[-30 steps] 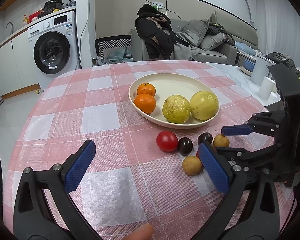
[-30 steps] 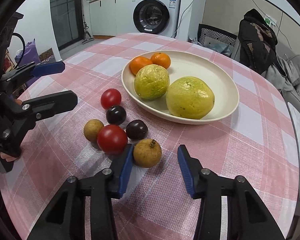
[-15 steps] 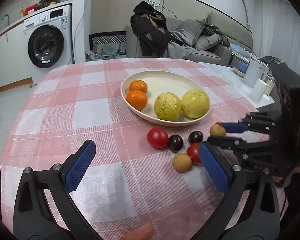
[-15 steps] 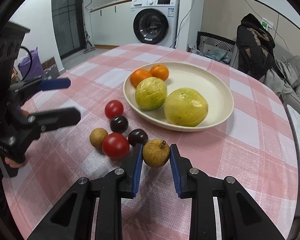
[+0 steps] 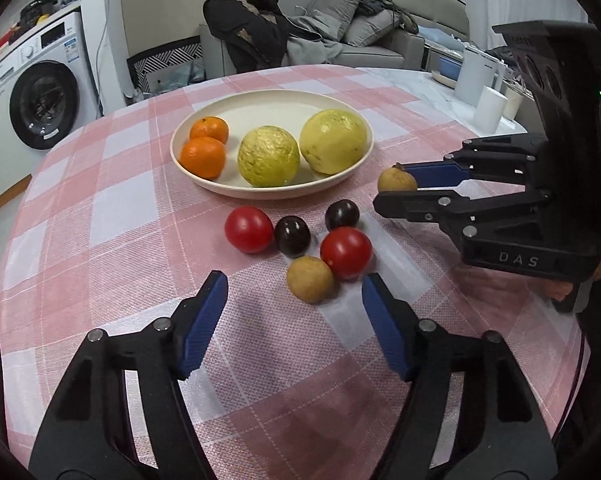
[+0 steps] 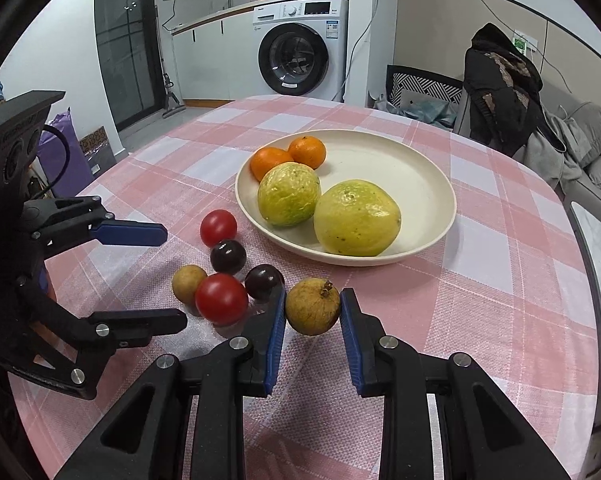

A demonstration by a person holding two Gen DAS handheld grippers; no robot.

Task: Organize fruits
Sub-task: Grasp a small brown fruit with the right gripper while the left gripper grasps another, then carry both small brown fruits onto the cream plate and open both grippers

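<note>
My right gripper (image 6: pixel 311 312) is shut on a brown longan (image 6: pixel 312 306) and holds it above the cloth, near the cream plate (image 6: pixel 428 168); it also shows in the left wrist view (image 5: pixel 396 191) with the longan (image 5: pixel 396 179). The plate (image 5: pixel 284 98) holds two oranges (image 5: pixel 202 156) and two yellow-green fruits (image 5: pixel 268 156). On the cloth lie two red tomatoes (image 5: pixel 345 252), two dark plums (image 5: pixel 292 235) and another longan (image 5: pixel 310 285). My left gripper (image 5: pixel 294 304) is open, just short of that longan; it also shows in the right wrist view (image 6: pixel 168 278).
The round table has a pink checked cloth (image 5: pixel 120 208). Its right edge carries white cups and a kettle (image 5: pixel 488 108). A washing machine (image 6: pixel 296 60), a chair with a dark jacket (image 6: pixel 496 80) and a sofa stand beyond the table.
My right gripper closed on the longan and lifted it off the cloth. My left gripper narrowed somewhat and moved forward toward the loose fruit group.
</note>
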